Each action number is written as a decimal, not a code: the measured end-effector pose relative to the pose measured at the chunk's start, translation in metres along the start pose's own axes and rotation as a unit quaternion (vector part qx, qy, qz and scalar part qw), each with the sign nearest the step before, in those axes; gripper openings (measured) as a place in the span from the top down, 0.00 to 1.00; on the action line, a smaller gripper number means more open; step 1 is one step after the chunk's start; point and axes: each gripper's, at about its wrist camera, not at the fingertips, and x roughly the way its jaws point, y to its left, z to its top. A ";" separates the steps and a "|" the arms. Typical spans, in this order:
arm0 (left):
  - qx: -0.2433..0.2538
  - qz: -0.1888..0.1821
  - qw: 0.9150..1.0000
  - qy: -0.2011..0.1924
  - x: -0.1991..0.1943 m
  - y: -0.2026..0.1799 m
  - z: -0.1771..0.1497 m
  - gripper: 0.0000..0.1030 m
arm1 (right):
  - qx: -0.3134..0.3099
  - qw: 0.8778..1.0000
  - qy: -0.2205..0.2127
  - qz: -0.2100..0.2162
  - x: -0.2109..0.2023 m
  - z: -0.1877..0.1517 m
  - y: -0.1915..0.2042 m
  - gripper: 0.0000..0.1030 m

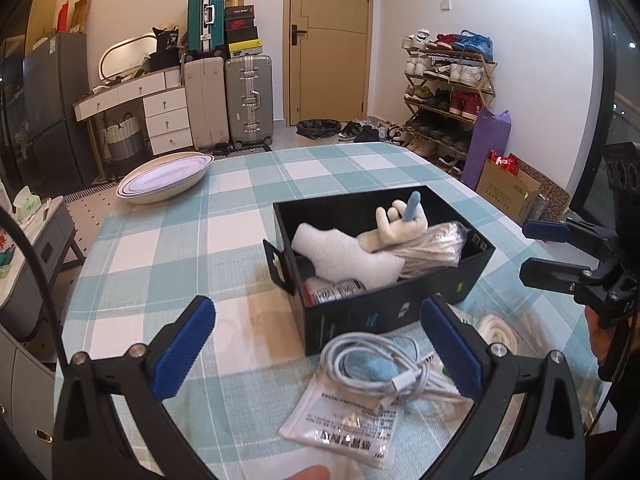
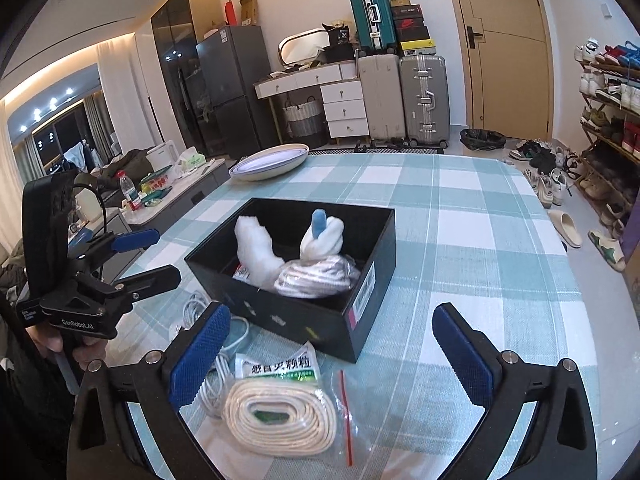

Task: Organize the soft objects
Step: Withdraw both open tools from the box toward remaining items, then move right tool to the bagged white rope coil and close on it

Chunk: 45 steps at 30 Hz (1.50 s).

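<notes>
Both wrist views look forward, close over the table (image 1: 240,208) – sharing the black box (image 2: 304,320).

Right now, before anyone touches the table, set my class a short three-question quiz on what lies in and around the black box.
1. True or false: the black box is empty.
2. Which lies nearest the right gripper? A) coiled white cable B) rolled cream strap in a clear bag C) oval dish
3. Fill in: the left gripper has its fingers ____ above the coiled white cable.

Key
1. False: it holds soft white items and a bagged bundle.
2. B, the rolled cream strap.
3. open
</notes>
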 end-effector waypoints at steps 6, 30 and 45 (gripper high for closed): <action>0.010 -0.004 1.000 0.013 -0.006 -0.004 -0.016 0.00 | 0.000 1.000 0.014 0.002 -0.004 -0.013 0.003 0.00; 0.030 -0.006 0.999 0.043 -0.003 -0.013 -0.029 0.00 | -0.087 0.991 0.099 0.011 0.023 -0.043 0.033 0.00; 0.028 -0.010 0.998 0.047 -0.002 -0.015 -0.030 0.00 | -0.074 0.989 0.124 0.022 0.038 -0.049 0.033 0.00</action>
